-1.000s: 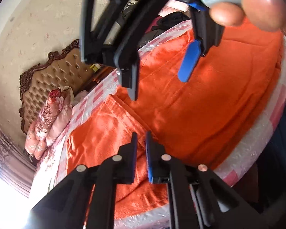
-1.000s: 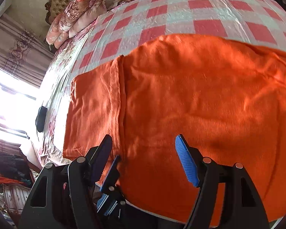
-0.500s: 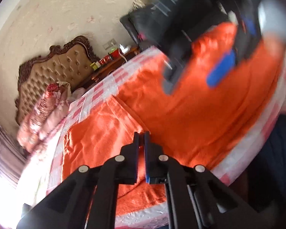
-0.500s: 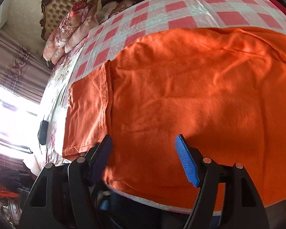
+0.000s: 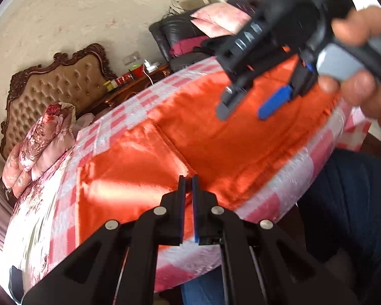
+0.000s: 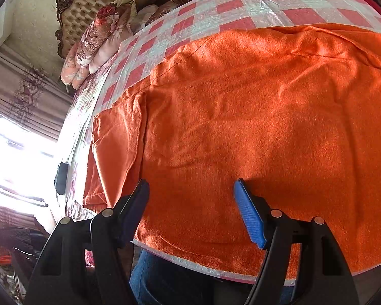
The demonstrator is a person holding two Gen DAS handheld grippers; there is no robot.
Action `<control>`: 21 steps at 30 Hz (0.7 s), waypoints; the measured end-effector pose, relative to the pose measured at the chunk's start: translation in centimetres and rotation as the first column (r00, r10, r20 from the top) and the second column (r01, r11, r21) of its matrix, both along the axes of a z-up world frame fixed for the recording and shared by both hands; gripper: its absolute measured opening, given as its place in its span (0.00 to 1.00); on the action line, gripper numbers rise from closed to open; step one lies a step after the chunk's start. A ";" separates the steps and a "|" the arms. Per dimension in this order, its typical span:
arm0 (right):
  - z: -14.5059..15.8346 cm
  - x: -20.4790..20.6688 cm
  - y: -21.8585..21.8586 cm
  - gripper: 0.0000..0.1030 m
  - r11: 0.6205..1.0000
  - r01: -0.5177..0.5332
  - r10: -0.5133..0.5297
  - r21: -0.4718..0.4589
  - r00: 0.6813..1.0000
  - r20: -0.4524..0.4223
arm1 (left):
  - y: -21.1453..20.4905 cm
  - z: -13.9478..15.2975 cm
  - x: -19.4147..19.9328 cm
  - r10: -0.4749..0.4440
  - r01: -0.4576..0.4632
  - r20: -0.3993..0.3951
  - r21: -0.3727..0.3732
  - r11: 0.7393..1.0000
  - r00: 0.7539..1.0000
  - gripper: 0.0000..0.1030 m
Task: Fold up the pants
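Orange pants spread flat on the checked bed. Left tongs closed, seemingly empty; right tongs spread wide above the near hem. Best pinch both layers before lifting.

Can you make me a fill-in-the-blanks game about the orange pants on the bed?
1. The pants are the colour ____.
2. They lie on a bedcover checked pink and ____.
3. The right gripper has its jaws ____ above the pants.
4. The left gripper has its jaws nearly ____.

Missing words: orange; white; open; shut
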State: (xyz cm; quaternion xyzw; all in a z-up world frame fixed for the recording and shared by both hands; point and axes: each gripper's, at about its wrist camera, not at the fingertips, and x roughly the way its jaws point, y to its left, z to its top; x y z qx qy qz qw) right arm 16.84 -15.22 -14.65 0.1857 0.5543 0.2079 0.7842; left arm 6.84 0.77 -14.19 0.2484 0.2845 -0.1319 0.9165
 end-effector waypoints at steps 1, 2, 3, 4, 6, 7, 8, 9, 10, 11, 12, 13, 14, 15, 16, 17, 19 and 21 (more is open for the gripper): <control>0.0 0.0 0.0 0.67 1.000 0.000 0.000 0.000 1.000 -0.001 | -0.3 -0.4 0.0 -0.007 0.007 -0.002 0.012 1.000 1.000 0.14; 0.0 0.0 0.0 0.67 1.000 -0.001 0.001 -0.001 1.000 -0.001 | -0.5 -0.7 0.0 -0.009 0.008 0.007 0.033 0.999 1.000 0.24; 0.0 0.0 0.0 0.67 1.000 -0.002 0.002 -0.001 1.000 -0.002 | -0.6 -0.9 -0.3 -0.013 0.012 0.024 0.055 0.998 1.000 0.38; 0.0 0.0 -0.1 0.67 1.000 -0.003 0.003 -0.001 1.000 -0.001 | -0.6 -0.9 -0.6 -0.020 0.018 0.036 0.067 0.998 0.999 0.39; -0.1 0.0 -0.1 0.67 1.000 -0.002 0.002 -0.002 1.000 0.000 | -0.5 -1.2 -0.7 -0.015 0.009 0.054 0.113 0.994 0.998 0.39; -0.1 -0.1 -0.1 0.67 1.000 -0.002 0.002 -0.001 1.000 0.002 | -0.5 -1.4 -0.7 -0.019 0.012 0.057 0.134 0.991 0.998 0.39; -0.1 -0.1 0.0 0.67 1.000 -0.002 0.002 -0.006 1.000 0.004 | -0.5 -1.5 -0.6 -0.019 0.010 0.059 0.153 0.988 0.998 0.39; 0.0 -0.1 0.0 0.67 1.000 -0.004 0.004 -0.012 1.000 0.006 | -0.6 -1.6 -0.5 -0.013 0.003 0.063 0.161 0.987 0.998 0.37; 0.0 -0.1 0.1 0.67 1.000 -0.006 0.007 -0.019 1.000 0.009 | -0.6 -1.6 -0.4 -0.009 -0.002 0.063 0.168 0.986 0.998 0.36; 0.0 -0.2 0.1 0.67 1.000 -0.009 0.009 -0.018 1.000 0.010 | -0.7 -1.6 -0.3 -0.009 -0.002 0.064 0.175 0.985 0.998 0.34; 0.1 -0.2 0.2 0.67 1.000 -0.011 0.011 -0.014 1.000 0.007 | -0.7 -1.2 -0.3 -0.009 -0.004 0.075 0.174 0.985 0.997 0.33; 0.1 -0.3 0.2 0.67 1.000 -0.012 0.012 -0.016 1.000 0.007 | -0.6 -0.6 -0.4 -0.004 -0.009 0.082 0.160 0.987 0.997 0.33; 0.2 -0.3 0.1 0.67 1.000 -0.014 0.015 -0.017 1.000 0.009 | -0.6 -0.3 -0.4 0.002 -0.016 0.087 0.163 0.986 0.996 0.33; 0.2 -0.3 0.0 0.67 1.000 -0.012 0.012 -0.015 1.000 0.009 | -0.8 -0.6 -0.2 -0.009 -0.009 0.084 0.208 0.978 0.996 0.32; 0.2 -0.2 -0.1 0.67 1.000 -0.008 0.008 -0.013 1.000 0.007 | -1.0 -0.8 -0.1 -0.021 0.001 0.081 0.232 0.973 0.996 0.31; 0.2 -0.3 0.0 0.67 1.000 -0.007 0.007 -0.011 1.000 0.005 | -1.1 -1.1 -0.1 -0.031 0.010 0.076 0.254 0.967 0.997 0.31; 0.4 -0.4 0.0 0.67 1.000 -0.010 0.010 -0.013 1.000 0.007 | -1.3 -1.5 -0.1 -0.040 0.018 0.070 0.286 0.958 0.997 0.31; 0.4 -0.5 -0.1 0.67 1.000 -0.007 0.007 -0.009 1.000 0.005 | -1.7 -2.2 0.1 -0.051 0.031 0.046 0.348 0.937 0.998 0.31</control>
